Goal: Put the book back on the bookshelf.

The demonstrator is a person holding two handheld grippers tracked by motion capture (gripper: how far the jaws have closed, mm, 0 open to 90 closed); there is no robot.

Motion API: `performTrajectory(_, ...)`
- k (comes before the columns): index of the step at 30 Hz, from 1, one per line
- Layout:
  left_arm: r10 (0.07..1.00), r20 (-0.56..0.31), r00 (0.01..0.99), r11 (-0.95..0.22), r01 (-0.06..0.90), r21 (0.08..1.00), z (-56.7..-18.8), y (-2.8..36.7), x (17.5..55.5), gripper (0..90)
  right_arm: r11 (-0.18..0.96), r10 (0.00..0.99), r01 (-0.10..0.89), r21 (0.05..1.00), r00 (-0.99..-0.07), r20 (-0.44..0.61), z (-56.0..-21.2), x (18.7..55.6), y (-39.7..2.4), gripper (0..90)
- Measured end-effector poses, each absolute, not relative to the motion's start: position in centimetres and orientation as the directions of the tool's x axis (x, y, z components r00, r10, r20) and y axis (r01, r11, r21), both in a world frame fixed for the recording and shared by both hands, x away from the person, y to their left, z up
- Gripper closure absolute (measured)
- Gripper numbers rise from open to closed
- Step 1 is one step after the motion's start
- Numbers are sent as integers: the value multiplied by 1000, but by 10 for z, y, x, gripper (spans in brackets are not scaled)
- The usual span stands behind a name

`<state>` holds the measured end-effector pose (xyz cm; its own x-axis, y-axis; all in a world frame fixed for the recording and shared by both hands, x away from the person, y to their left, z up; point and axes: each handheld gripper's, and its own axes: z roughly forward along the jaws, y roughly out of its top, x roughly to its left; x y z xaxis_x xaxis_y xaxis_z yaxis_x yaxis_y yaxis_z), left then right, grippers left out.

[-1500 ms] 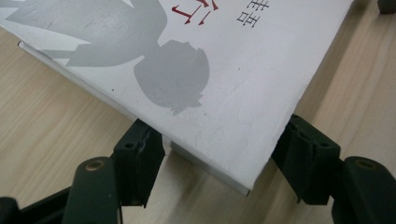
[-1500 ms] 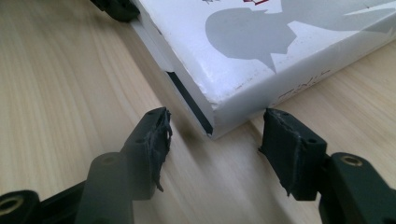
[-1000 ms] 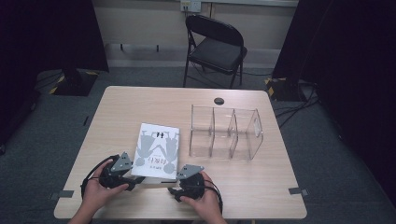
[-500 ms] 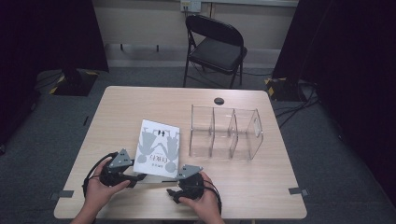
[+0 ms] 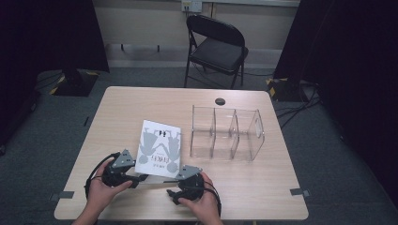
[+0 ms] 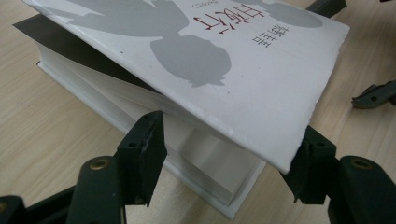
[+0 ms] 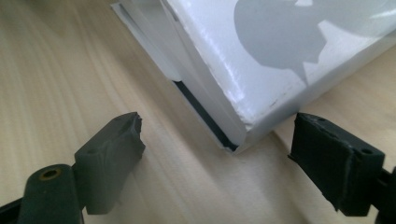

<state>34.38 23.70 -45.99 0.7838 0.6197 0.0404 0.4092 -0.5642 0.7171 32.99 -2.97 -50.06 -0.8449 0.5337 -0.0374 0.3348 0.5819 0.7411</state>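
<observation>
Your left gripper (image 5: pixel 139 178) is half open around the near left corner of the white paperback book w/ grey figures (image 5: pixel 159 148), lifting its cover. Your right gripper (image 5: pixel 172 194) just opened wide and let go. 1 book, 1 clear plastic 3-slot rack (image 5: pixel 226 134) to its right, 2 grippers.

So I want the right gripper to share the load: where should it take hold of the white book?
Probably at the near spine corner of the book, from the person's side with the jaws level. That corner sits raised between the open right gripper, whose jaws have just been opening, while the left gripper straddles the other near corner under the lifted cover.
</observation>
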Motion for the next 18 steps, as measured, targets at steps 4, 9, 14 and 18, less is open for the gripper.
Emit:
performTrajectory(4, 622, 27, 783, -552, 413, 724, -461, 237, 344, 370, 589, 545, 334, 736, -836, -57, -498, 331, -29, 136)
performTrajectory(9, 617, 25, 787, -557, 413, 720, -461, 238, 345, 371, 573, 547, 331, 750, -836, -49, -496, 333, -30, 135)
performTrajectory(14, 617, 15, 787, -551, 418, 722, -461, 238, 346, 371, 559, 559, 322, 764, -827, -61, -488, 335, -28, 135)
performTrajectory(18, 618, 24, 786, -557, 416, 719, -460, 237, 345, 371, 561, 559, 297, 773, -825, -88, -482, 334, -21, 133)
